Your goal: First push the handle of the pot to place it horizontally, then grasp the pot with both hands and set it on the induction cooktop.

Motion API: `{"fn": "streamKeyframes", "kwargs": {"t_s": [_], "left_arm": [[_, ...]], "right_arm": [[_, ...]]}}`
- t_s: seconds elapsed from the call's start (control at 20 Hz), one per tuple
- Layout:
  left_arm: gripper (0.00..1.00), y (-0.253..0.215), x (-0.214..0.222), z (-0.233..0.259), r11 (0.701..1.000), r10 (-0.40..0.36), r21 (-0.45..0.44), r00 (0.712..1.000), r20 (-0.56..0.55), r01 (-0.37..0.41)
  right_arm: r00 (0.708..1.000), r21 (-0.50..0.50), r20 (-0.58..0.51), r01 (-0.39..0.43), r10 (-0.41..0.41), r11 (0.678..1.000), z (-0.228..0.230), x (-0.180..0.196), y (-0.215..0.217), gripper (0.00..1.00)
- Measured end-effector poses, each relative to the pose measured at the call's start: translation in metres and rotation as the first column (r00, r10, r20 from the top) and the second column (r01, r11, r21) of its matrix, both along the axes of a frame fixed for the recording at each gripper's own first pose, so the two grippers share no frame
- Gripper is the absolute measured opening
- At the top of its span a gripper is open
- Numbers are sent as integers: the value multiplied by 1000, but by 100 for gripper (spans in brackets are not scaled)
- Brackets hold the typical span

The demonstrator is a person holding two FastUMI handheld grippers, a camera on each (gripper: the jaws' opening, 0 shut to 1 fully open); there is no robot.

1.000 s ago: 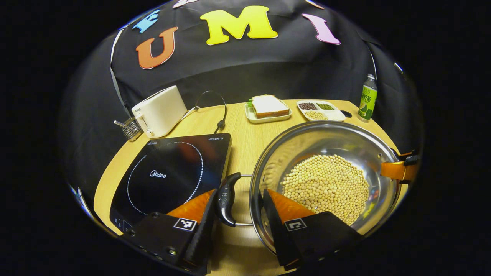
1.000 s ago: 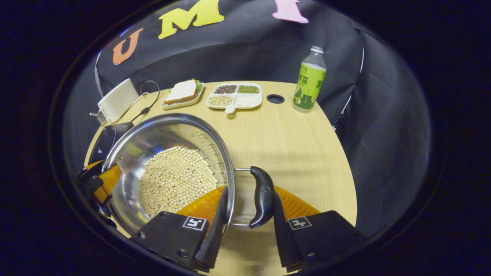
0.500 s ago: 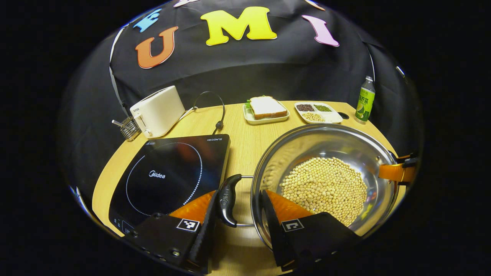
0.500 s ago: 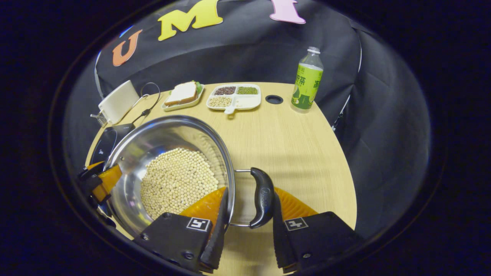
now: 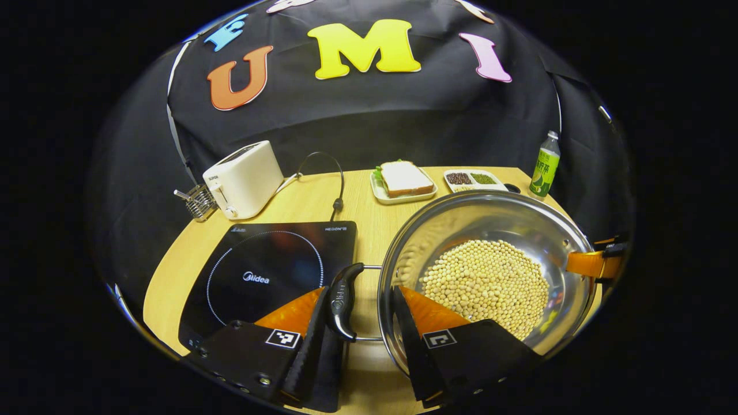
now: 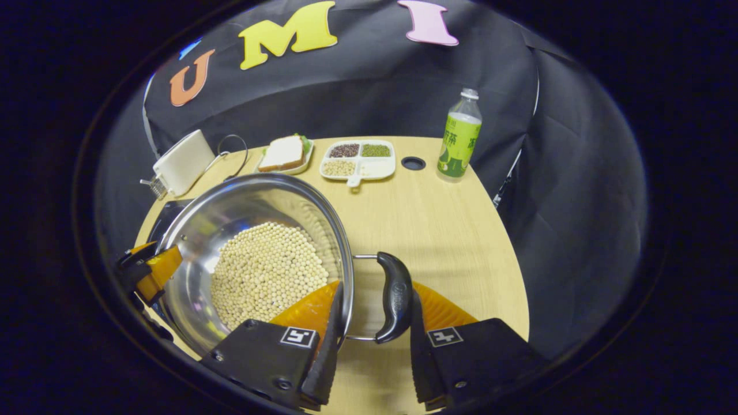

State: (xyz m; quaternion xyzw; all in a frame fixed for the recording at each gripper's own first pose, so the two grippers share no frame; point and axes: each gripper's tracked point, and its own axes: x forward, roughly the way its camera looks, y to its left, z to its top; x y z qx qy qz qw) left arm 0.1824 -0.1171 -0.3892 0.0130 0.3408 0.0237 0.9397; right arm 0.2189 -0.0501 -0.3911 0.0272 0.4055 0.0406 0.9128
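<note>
The left gripper view is showing the induction cooktop (image 5: 271, 276) lying flat at the left of the wooden table (image 5: 357, 202), with a white toaster (image 5: 243, 178) and a small wire rack (image 5: 199, 200) behind it; the right gripper view is showing the open right side of the table (image 6: 450, 225), with a cable hole (image 6: 413, 163) and a green bottle (image 6: 459, 137) standing at the far edge.

A sandwich on a plate (image 5: 403, 180) and a divided tray of grains (image 6: 358, 159) are sitting at the back, well apart from the pot; the pot's near wall is hiding part of the tray in the left gripper view.

The steel pot (image 5: 490, 230) is sitting just right of the cooktop, holding a bed of pale soybeans (image 5: 487, 282); its two black handles are lying level.

The left gripper (image 5: 363, 305) is straddling the left handle (image 5: 341, 300) and the rim, one finger outside the handle, the other inside the pot; the right gripper (image 6: 372, 305) is doing likewise around the right handle (image 6: 394, 297); whether the fingers are pressing, I cannot tell.
</note>
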Motion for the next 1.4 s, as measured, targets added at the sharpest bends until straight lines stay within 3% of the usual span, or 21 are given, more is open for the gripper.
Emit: {"fn": "streamKeyframes", "kwargs": {"t_s": [0.55,1.4], "left_arm": [[62,77,-9,48,999,48,0,997,54,-48],[62,211,-39,48,988,151,28,988,35,-152]], "right_arm": [[998,4,69,-13,13,1000,58,-8,71,54],[996,53,15,-83,83,995,59,-30,199,54]]}}
